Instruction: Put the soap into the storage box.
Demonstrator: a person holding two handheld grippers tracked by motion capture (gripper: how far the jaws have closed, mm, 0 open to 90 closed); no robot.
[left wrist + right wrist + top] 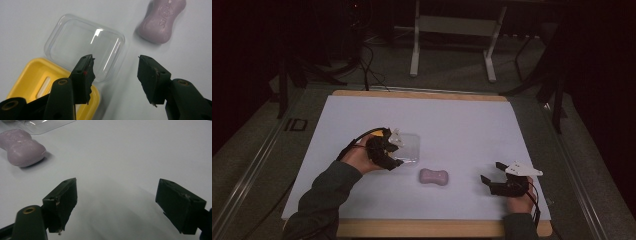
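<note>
A person is working two hand-held claws over a white-covered table (362, 200), where a soap box is lying in parts; the left claw (115, 68) is hovering with its jaws standing wide and holding nothing, one jaw over the near edge of the clear plastic lid (85, 45) and the other over bare table; the lid is lying flat and overlapping the far end of the yellow soap tray (30, 75), which is sitting under the claw's near side; the lilac bar of soap (162, 21), waisted and stamped with a brand name, is resting by itself just beyond the lid's corner, apart from both box parts; in the high view the bar (434, 177) is lying between the two hands, nearer the left one; the right claw (116, 202) is also gaping wide and empty above bare table, with the soap (22, 150) well off to its side.

The likely trouble from here: the lid is thin, smooth and lying flat, so a jaw closing on its rim may be skating it across the table or flipping it against the tray rather than gripping it; the soap looks slick and rounded, and a pinch away from its waist may be squirting it out of the jaws; the overlap of lid and tray is also risking both shifting together when one is nudged.
</note>
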